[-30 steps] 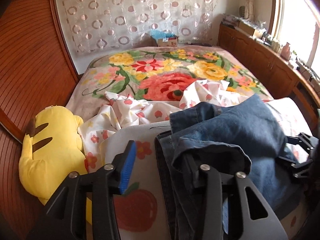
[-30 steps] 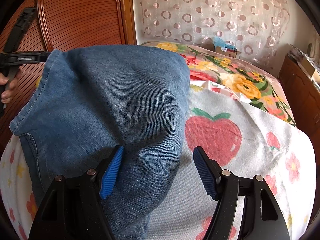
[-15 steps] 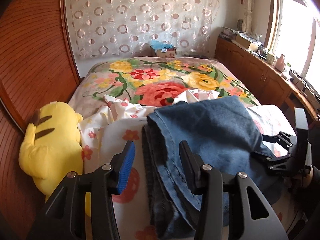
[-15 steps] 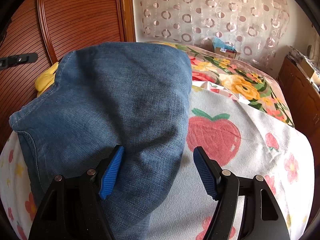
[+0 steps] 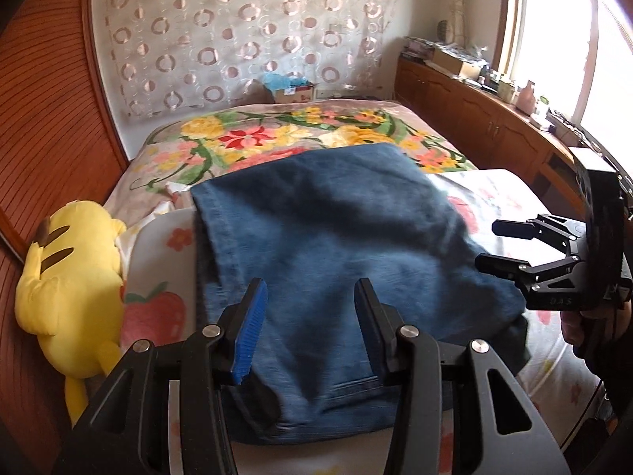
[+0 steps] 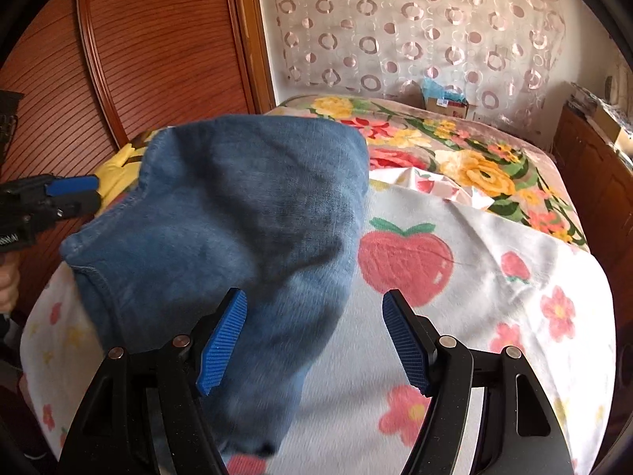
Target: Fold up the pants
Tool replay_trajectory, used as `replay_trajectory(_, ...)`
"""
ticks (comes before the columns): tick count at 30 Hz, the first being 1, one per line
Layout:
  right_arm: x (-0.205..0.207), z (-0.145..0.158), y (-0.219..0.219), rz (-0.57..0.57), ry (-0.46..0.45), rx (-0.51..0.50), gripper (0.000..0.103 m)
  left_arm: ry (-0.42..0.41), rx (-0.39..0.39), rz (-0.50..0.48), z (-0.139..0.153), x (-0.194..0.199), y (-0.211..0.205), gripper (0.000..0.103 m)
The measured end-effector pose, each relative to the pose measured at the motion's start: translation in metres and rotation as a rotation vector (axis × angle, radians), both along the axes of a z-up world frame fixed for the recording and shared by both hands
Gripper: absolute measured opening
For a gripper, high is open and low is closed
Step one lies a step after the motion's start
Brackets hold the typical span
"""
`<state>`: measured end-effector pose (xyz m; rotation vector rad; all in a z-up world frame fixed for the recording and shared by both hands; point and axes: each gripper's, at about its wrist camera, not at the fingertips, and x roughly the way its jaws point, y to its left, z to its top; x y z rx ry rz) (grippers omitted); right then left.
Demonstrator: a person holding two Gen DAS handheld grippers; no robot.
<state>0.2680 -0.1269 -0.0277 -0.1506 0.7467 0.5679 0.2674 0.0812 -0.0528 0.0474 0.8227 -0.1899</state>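
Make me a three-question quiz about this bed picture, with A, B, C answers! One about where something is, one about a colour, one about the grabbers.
1. Where is the yellow plush toy?
A. on top of the jeans
B. beside the jeans, near the wooden wall
C. on the windowsill

2. What colour are the jeans?
A. blue
B. black
C. white

3. How are the fingers of the right gripper?
A. shut on the jeans
B. shut on the blanket
C. open

Answers:
1. B: the toy lies at the bed's edge, next to the denim.
2. A: the denim is blue.
3. C: its blue pads stand wide apart, clamping nothing; the left gripper is open too.
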Motion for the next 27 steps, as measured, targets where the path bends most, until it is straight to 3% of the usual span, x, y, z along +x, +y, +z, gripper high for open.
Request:
replay_trajectory(12,-0.028,-0.001,-0.011,-0.018,0.023,0.029,0.073,-0.015,-0.010,-0.044,0.004,-0.012,-0.041,0.047)
replay_trajectory(20,0.009,-0.001,-0.008,-0.035,0.035,0.049,0.073,-0.004,0.007,-0.025,-0.005,-0.016,-0.042,0.047)
replay_trajectory(27,0.041,-0.020,0.004,-0.007,0.083,0.054,0.073,0.014,0.001,0.020,-0.021,-0.014,-0.031,0.047)
